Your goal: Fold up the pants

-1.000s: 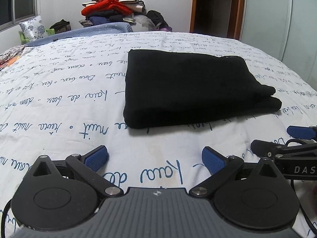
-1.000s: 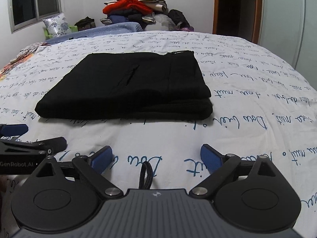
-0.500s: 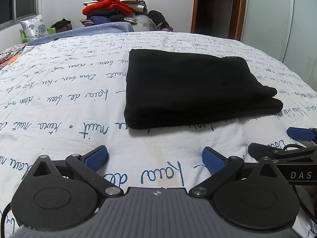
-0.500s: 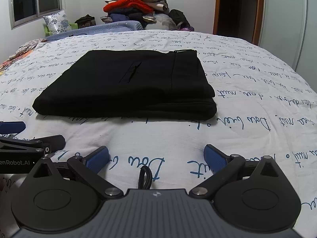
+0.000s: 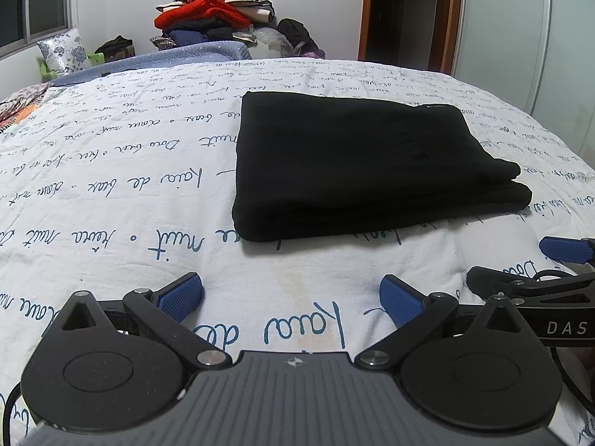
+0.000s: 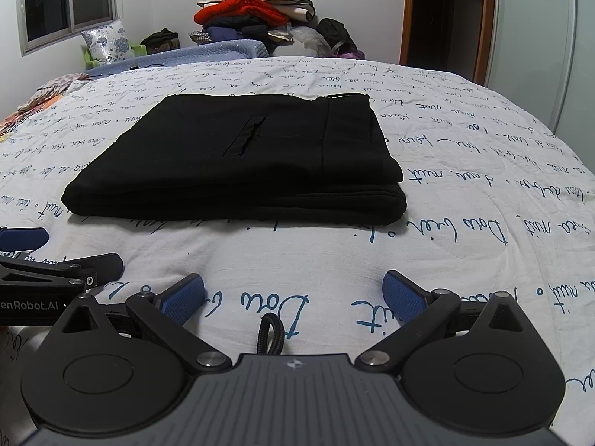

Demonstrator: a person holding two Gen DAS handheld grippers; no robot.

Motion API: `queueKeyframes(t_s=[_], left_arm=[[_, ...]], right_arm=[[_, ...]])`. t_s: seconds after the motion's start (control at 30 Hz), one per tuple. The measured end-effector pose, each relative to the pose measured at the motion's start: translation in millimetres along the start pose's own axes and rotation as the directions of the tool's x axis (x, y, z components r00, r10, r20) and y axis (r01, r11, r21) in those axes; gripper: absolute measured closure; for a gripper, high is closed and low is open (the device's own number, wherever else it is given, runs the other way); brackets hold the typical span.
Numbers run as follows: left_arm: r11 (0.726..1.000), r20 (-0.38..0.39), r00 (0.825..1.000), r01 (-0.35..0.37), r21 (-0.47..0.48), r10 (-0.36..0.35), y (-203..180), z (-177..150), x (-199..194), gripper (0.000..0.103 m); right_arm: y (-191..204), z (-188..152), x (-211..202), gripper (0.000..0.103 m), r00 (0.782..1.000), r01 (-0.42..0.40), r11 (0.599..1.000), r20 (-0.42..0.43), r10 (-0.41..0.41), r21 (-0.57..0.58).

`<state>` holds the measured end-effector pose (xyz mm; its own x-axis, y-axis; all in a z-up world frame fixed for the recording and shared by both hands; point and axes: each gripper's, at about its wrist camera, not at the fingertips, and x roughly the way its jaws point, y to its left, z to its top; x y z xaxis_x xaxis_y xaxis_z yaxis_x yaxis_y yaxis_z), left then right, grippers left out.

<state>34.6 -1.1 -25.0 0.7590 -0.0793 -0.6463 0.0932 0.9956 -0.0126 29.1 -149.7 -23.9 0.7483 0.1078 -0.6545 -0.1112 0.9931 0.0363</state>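
Black pants (image 5: 357,163) lie folded mid-bed on a white bedspread (image 5: 111,193) with blue script. Left gripper (image 5: 292,295) and right gripper (image 6: 293,293) are near the bed's front edge, jaws spread, empty. Clothes pile (image 6: 253,11) by far wall, window (image 6: 67,0) left, doorway (image 5: 405,15) right.

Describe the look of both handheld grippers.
The left gripper and the right gripper match: ribbed grey body, black round-hubbed linkage arms with silver pins, blue textured finger pads. White lettering marks their sides, and a black braided cable loops by the right one.
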Motion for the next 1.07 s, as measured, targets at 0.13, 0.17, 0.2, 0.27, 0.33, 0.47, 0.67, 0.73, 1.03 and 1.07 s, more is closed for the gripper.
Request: queueKeyframes(t_s=[0.13,0.17,0.2,0.27,0.33,0.47,0.67,0.73,1.03,1.07], left_arm=[[1.000,-0.002,1.000,-0.001,0.001,0.001,0.0,-0.2,0.2,0.000],[1.000,-0.003,1.000,0.000,0.001,0.000,0.4,-0.2,0.4,0.000],[1.000,-0.004,1.000,0.000,0.001,0.000,0.7,-0.3,0.4,0.000],[1.000,-0.006,1.000,0.001,0.002,-0.001,1.0,0.0,0.7,0.000],[1.000,-0.007,1.000,0.003,0.001,-0.003,1.6,0.2,0.9,0.000],[1.000,-0.010,1.000,0.002,0.002,-0.002,0.9,1.5,1.8,0.000],[1.000,-0.008,1.000,0.002,0.000,-0.002,-0.2,1.2,1.6,0.000],[1.000,-0.005,1.000,0.003,0.001,-0.003,-0.9,1.2,1.8,0.000],[1.000,0.020,1.000,-0.013,0.020,0.013,-3.0,1.8,-3.4,0.000],[1.000,0.015,1.000,-0.012,0.015,0.012,-2.5,2.0,-2.8,0.000]], right_arm=[[0.1,-0.1,0.1,0.000,1.000,0.000,1.000,0.000,0.000,0.000],[0.1,-0.1,0.1,0.000,1.000,0.000,1.000,0.000,0.000,0.000],[0.2,-0.2,0.2,0.000,1.000,0.000,1.000,0.000,0.000,0.000],[0.1,-0.1,0.2,0.000,1.000,0.000,1.000,0.001,0.000,0.001],[1.0,-0.5,-1.1,0.000,1.000,0.000,1.000,0.001,0.000,0.001],[0.9,-0.6,-0.9,0.000,1.000,0.000,1.000,0.001,0.000,0.001],[0.9,-0.7,-0.6,0.000,1.000,0.000,1.000,0.001,0.000,0.001],[0.9,-0.7,-0.5,0.000,1.000,0.000,1.000,0.001,0.000,0.001],[2.0,-0.2,-3.7,0.000,1.000,-0.001,1.000,0.004,0.001,0.004],[1.9,0.0,-3.9,0.000,1.000,-0.001,1.000,0.004,0.001,0.004]])
